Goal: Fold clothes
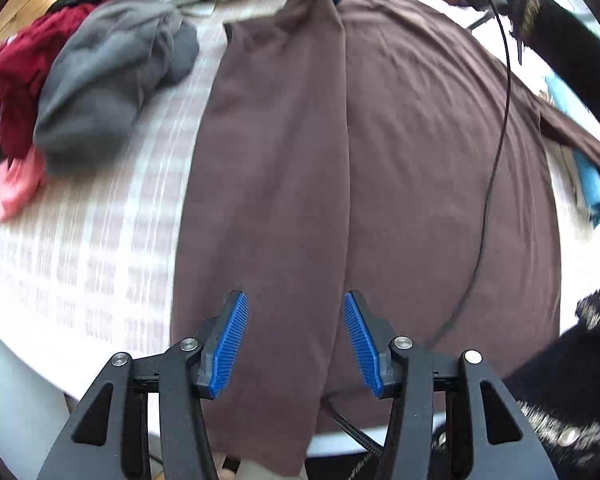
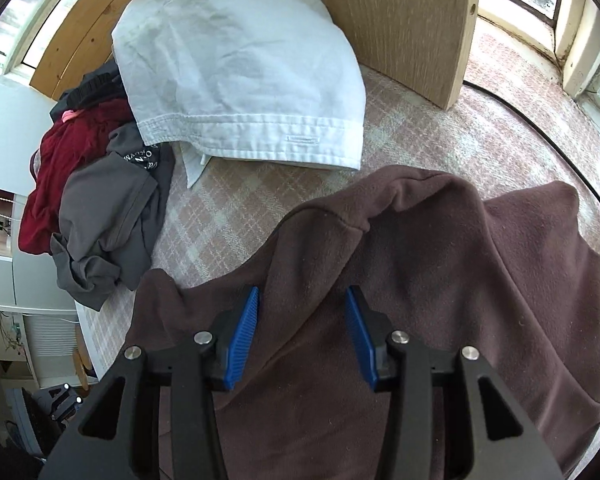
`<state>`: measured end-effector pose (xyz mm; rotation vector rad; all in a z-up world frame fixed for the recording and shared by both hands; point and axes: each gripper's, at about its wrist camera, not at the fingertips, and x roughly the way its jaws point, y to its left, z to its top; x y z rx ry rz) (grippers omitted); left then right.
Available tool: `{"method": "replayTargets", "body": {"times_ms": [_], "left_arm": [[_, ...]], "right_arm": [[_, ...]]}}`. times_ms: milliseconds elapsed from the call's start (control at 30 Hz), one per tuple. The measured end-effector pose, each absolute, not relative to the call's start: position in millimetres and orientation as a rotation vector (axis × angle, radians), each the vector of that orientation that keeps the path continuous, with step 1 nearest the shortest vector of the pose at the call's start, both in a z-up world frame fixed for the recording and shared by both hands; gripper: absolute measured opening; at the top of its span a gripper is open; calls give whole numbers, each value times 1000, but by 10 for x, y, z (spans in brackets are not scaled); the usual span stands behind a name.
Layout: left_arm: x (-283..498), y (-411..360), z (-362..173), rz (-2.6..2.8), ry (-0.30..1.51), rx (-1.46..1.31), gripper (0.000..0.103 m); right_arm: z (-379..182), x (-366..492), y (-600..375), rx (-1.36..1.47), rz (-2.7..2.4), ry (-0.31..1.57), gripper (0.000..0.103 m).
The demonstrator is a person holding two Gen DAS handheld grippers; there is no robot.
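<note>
Checked bed cover (image 2: 260,196), brown garment (image 2: 440,280), clothes pile (image 2: 100,200)

You've got the brown fleece top (image 1: 420,160) spread flat on the checked bedcover (image 1: 100,240), one side folded inward.

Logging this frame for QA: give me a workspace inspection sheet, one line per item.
Surface: bed cover, pink-and-white plaid.
Job's things: brown garment spread flat, one long panel folded over its left part.
Clutter: grey garment, dark red garment, pink cloth piled at left; white pillow beyond; blue cloth at right.
Grippers: left tongs open above the brown garment; right tongs open over its far end.
Cables: black cable trailing across the garment.
Surroundings: wooden headboard, window frame.
</note>
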<state>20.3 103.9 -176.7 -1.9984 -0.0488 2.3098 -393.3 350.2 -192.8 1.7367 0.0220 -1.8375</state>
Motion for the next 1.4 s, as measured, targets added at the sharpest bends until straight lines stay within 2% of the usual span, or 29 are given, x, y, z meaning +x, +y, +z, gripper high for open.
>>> {"method": "replayTargets", "body": {"times_ms": [133, 167, 200, 267, 300, 433, 533, 633, 700, 733, 800, 933, 1000, 1067, 1133, 1167, 1233, 1300, 1400], "left_arm": [[778, 1076, -1768, 2302, -161, -2055, 49], [890, 1050, -1742, 2311, -212, -2056, 49], [972, 984, -1709, 2341, -289, -2047, 49], [1123, 856, -1646, 2403, -431, -2024, 49], [1136, 820, -1626, 2460, -426, -2014, 49], [995, 942, -1718, 2512, -199, -1963, 49], [955, 943, -1903, 2466, -152, -2013, 48], [948, 863, -1941, 2478, -154, -2019, 31], [941, 781, -1891, 2500, -193, -2005, 3], [933, 738, -1853, 2510, -221, -1995, 3], [916, 659, -1768, 2536, -263, -1974, 3], [835, 658, -1379, 2698, -120, -1866, 3], [804, 684, -1192, 2751, -84, -1786, 3], [818, 762, -1227, 2710, -53, -1761, 3], [787, 916, -1499, 2632, -4, -1807, 4], [814, 947, -1607, 2583, -18, -1842, 8], [921, 980, -1674, 2526, -26, -1899, 10], [970, 974, -1674, 2503, -55, -1910, 19], [1102, 896, -1456, 2486, -165, -1877, 21]], "right_arm": [[-1965, -3949, 3492, 1762, -1844, 15, 43], [-1970, -3969, 3515, 1772, -1841, -13, 36], [-1989, -4006, 3564, 1794, -1833, -75, 24], [-2030, -4079, 3664, 1835, -1814, -199, 21], [-2053, -4104, 3702, 1849, -1810, -242, 21], [-2091, -4108, 3679, 1858, -1819, -235, 21], [-2087, -4105, 3604, 1867, -1828, -226, 21], [-2097, -4090, 3545, 1869, -1834, -212, 21], [-2093, -4083, 3532, 1866, -1822, -231, 20], [-2095, -4091, 3542, 1864, -1805, -268, 18], [-2106, -4124, 3614, 1859, -1762, -389, 7], [-2122, -4191, 3759, 1824, -1686, -636, 6], [-2151, -4202, 3821, 1821, -1670, -689, 6], [-2192, -4201, 3879, 1829, -1663, -712, 6], [-2233, -4201, 3937, 1837, -1655, -736, 6], [-2254, -4200, 3965, 1840, -1651, -747, 6], [-2295, -4200, 4023, 1848, -1644, -771, 11], [-2306, -4194, 4073, 1855, -1644, -774, 24], [-2033, -4123, 4095, 1850, -1741, -583, 28]]}}
